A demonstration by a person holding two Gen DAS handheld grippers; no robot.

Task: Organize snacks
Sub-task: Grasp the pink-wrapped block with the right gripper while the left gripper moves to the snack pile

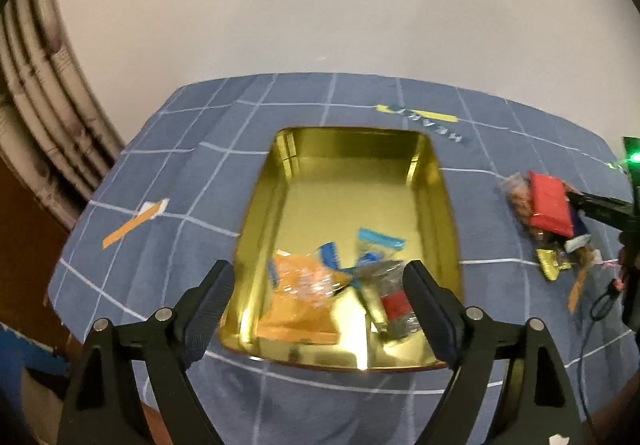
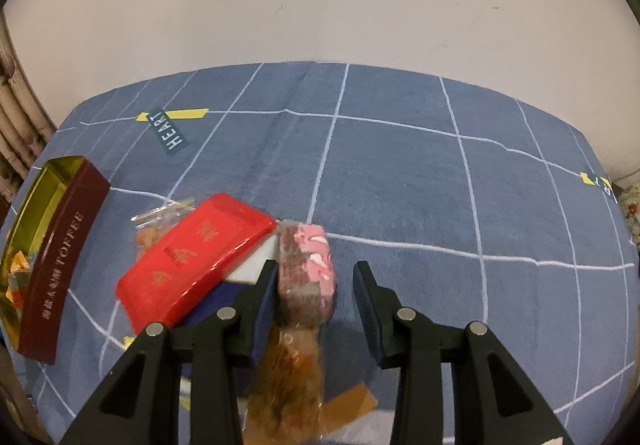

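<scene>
A clear-wrapped snack packet with a pink printed top lies on the blue grid-patterned tablecloth, between the spread fingers of the right gripper; the left finger's inner pad touches or nearly touches the packet's side, while the right finger stands clear of it. At the packet's 9 o'clock a glossy red rectangular box with gold emblems leans tilted over a white-and-navy box and a clear bag of brown snacks. Further out at 9 o'clock stands the gold-lined rectangular tin with a maroon side lettered TOFFEE.

From the left wrist camera, the same tin sits in the middle of the cloth, and its near half holds an orange-printed clear packet, blue-edged packets and a small red-labelled packet. The left gripper hovers over the tin's near end with its fingers wide apart, gripping nothing. The loose snack pile lies at the tin's 3 o'clock, well apart from it
</scene>
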